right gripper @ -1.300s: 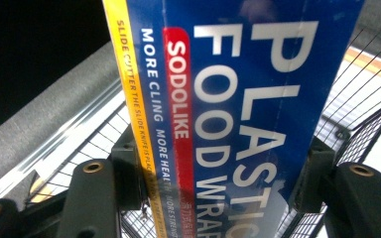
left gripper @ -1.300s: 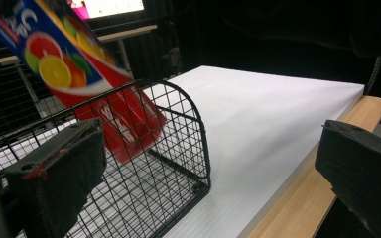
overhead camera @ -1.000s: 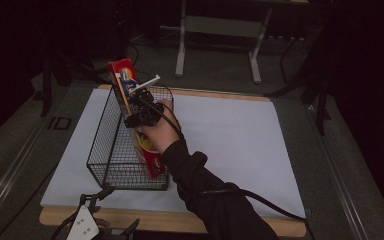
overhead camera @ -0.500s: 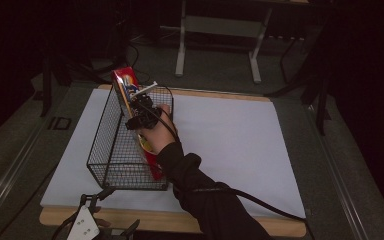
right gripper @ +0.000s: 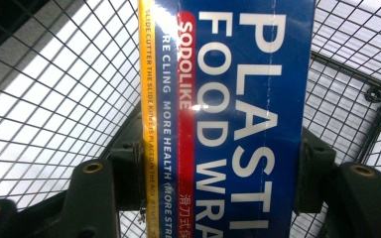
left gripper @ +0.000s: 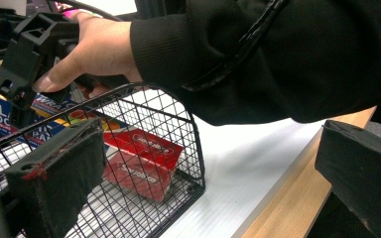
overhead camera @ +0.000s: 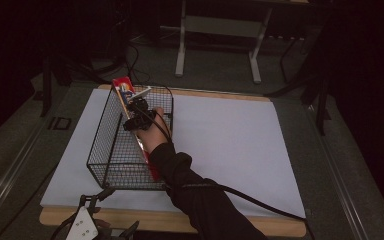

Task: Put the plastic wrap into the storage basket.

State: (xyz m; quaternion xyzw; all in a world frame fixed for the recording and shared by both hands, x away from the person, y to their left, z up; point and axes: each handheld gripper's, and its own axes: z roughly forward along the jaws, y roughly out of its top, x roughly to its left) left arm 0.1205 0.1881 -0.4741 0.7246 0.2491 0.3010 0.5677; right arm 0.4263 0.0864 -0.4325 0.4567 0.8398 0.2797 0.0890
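A long blue, red and yellow plastic food wrap box (overhead camera: 130,107) leans inside a black wire basket (overhead camera: 105,150), its far end sticking up over the far rim. My right gripper (overhead camera: 136,117) is shut on the box over the basket. In the right gripper view the box (right gripper: 238,99) sits clamped between both pads of that gripper (right gripper: 223,173). My left gripper (overhead camera: 111,212) hangs at the table's front edge just in front of the basket, open and holding nothing. The left gripper view has its pads (left gripper: 54,183) wide apart, with the box's red near end (left gripper: 144,163) low in the basket.
The basket stands at the left of a white sheet (overhead camera: 230,140) on a wooden table (overhead camera: 260,225). A sleeved forearm (overhead camera: 195,190) crosses the basket's near right corner. The right gripper's cable (overhead camera: 260,202) trails over the sheet. A metal stand (overhead camera: 220,25) is beyond the table.
My right gripper has come down and toward me with the box, so the box's far end stands lower over the basket's far rim. The left gripper has stayed put.
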